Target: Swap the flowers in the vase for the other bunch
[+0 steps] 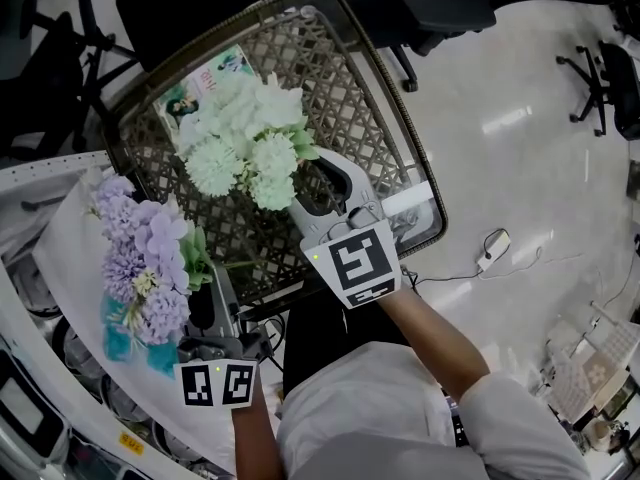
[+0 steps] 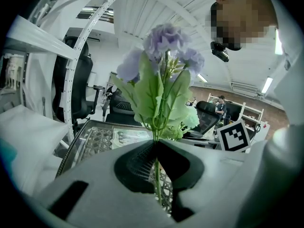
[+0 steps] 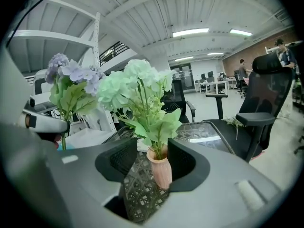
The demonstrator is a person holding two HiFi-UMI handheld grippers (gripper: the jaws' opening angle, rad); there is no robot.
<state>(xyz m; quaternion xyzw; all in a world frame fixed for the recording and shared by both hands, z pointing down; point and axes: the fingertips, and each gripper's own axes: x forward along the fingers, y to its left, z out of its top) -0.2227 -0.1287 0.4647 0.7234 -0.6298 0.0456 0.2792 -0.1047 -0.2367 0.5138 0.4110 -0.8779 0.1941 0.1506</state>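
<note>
L hand-held gripper (image 2: 155,151) w/ purple bunch (image 2: 161,75)

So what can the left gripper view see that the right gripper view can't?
Only the left gripper view: the left tongs shut on the thin green stem of the purple flower bunch, and the right gripper's black-and-white marker cube. Only the right gripper view: the small pink vase holding pale green flowers, standing between the open right tongs. Both: the purple flower bunch and the dark lattice tabletop.
</note>
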